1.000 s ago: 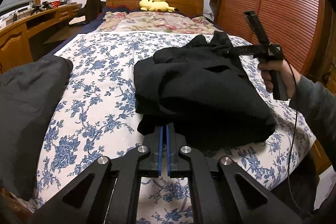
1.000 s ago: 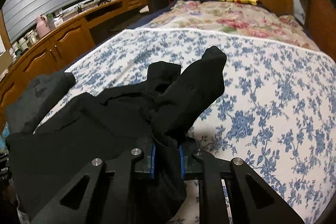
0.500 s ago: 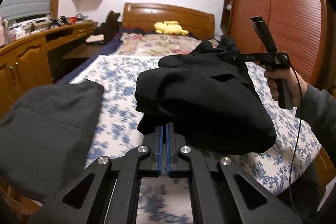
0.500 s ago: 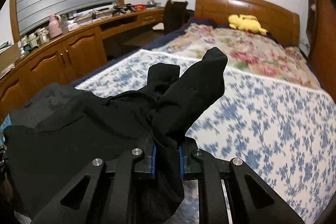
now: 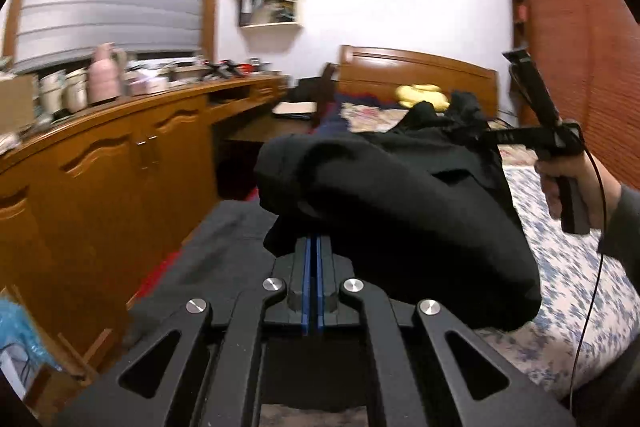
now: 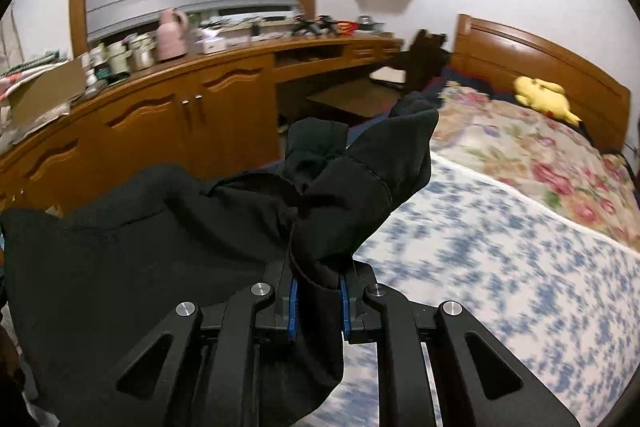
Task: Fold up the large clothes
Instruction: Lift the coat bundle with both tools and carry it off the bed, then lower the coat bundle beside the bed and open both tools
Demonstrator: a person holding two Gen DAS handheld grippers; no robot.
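A folded black garment (image 5: 400, 203) hangs in the air between both grippers, lifted off the bed. My left gripper (image 5: 312, 247) is shut on its near edge; the blue pads are pressed together with cloth at their tips. My right gripper (image 6: 318, 279) is shut on a thick bunch of the same garment (image 6: 160, 227), which rises past the fingers. The right gripper (image 5: 480, 135) also shows in the left wrist view, held by a hand at the garment's far end. A second dark grey folded garment (image 5: 224, 255) lies below the left gripper.
The bed with a blue floral sheet (image 6: 500, 267) lies to the right, with a flowered quilt (image 6: 540, 147) and a yellow plush toy (image 6: 544, 99) near the headboard. A long wooden cabinet (image 5: 100, 179) with cluttered top runs along the left. A red-brown wardrobe (image 5: 580, 67) stands at the right.
Both grippers have lifted the black garment off the bed and swung left toward the cabinet side. The views have tilted up; the grey garment now lies below the left gripper.
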